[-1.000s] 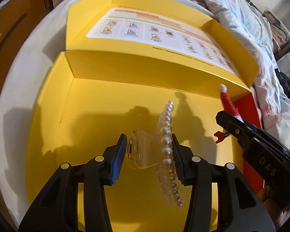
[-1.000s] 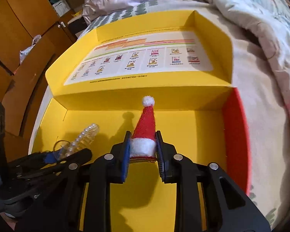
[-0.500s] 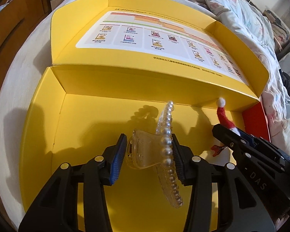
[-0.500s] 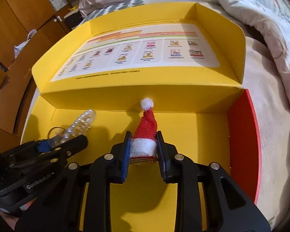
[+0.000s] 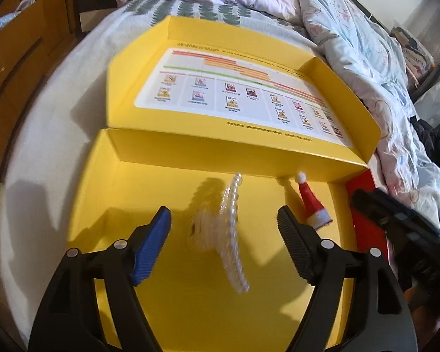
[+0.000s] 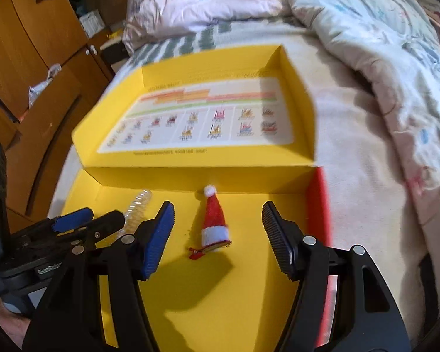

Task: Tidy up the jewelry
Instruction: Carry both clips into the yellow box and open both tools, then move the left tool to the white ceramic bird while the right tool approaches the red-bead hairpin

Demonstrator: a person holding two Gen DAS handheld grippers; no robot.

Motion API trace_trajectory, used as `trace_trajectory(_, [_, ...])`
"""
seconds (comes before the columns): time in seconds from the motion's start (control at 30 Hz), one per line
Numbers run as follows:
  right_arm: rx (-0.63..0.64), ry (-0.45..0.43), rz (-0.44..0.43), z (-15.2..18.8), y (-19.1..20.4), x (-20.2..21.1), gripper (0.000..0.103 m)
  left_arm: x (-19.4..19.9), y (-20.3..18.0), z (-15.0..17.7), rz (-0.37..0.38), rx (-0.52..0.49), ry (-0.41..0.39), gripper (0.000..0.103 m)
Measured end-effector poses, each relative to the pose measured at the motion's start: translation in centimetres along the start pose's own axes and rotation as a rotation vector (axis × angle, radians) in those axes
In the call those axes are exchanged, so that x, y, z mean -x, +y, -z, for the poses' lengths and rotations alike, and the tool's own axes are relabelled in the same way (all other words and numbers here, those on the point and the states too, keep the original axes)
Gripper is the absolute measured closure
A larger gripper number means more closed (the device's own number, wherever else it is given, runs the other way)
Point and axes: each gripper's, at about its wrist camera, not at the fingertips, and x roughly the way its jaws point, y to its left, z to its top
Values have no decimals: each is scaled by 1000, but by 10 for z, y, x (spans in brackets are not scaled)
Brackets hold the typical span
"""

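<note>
On the bed, both grabbers, left gripper and right gripper, have just opened wide, dropping the pearl clip and Santa-hat clip into the yellow box, so they're put away.

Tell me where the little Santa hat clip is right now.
The Santa hat clip sits inside the yellow box, between the open right gripper fingers without touching them. In the left wrist view it lies right of the pearl hair claw.

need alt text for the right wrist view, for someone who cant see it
The right gripper is open around a small red santa hat clip lying in a yellow box on a bed; the left gripper is at left.
</note>
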Motion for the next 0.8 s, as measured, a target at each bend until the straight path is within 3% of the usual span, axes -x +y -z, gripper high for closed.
trace_trajectory(0.23, [50,-111,54,12,-2,99,26,69,3,22,-118,-43,-57,17])
trace_trajectory(0.37, [79,-144,82,44,-9,144,24,110,11,47,-163,-69,-92,13])
trace_trajectory(0.47, [17,-168,73,84,-29,169,22,136,20,75,-169,-75,-121,11])
trace_trajectory(0.63, [-18,-116,92,146,-43,170,22,151,42,124,-163,-27,-132,11])
trace_trajectory(0.8, [31,-41,136,196,-30,159,22,141,57,169,-122,31,-70,11])
